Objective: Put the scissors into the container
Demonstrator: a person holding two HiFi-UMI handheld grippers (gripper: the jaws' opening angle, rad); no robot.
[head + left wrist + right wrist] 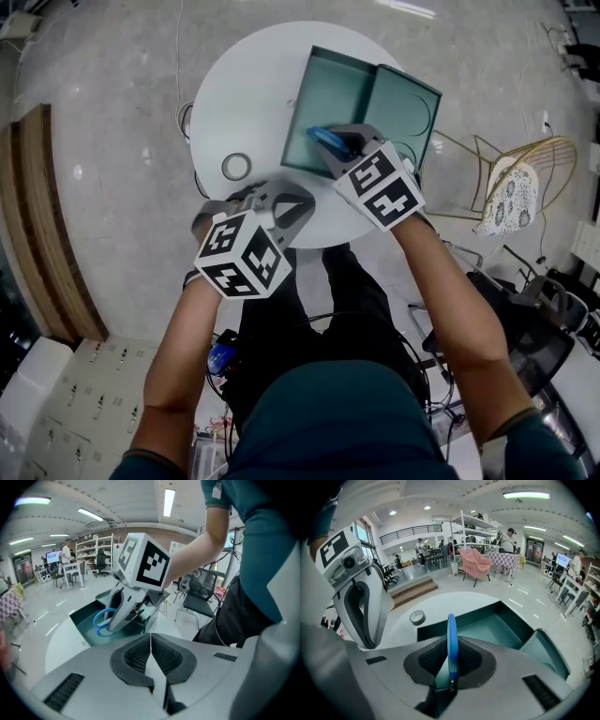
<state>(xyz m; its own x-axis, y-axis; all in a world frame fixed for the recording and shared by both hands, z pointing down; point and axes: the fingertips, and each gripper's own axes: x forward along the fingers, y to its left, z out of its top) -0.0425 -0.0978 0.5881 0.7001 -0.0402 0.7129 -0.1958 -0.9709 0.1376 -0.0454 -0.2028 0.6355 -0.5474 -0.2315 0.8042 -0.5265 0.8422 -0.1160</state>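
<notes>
The right hand-held gripper (342, 145) is clamped on a pair of blue-handled scissors (327, 140). In the right gripper view the blue handle loop (452, 630) stands edge-on between the two black pads and sticks out ahead of them. The scissors' long axis therefore runs along the jaws, handles forward and away from the person. The blades cannot be made out behind the pads.

The scissors hang just above the near edge of the open teal container (337, 94), directly ahead of and below this gripper. In the left gripper view the two handle loops (104, 620) show over its inside. The container's lid (410, 105) lies open flat on the gripper's right side.

The left hand-held gripper (284, 202) is shut with nothing in it, its pads (136, 656) meeting along one seam. It sits to the left of the right one, over the near edge of the round white table (244, 103).

A small round roll (236, 167) lies on the table ahead of the left gripper and left of the container, apart from both. Each gripper carries a cube with black-and-white square markers. Off the table, to the right gripper's right, stands a gold wire chair (525, 164) with a patterned cushion.
</notes>
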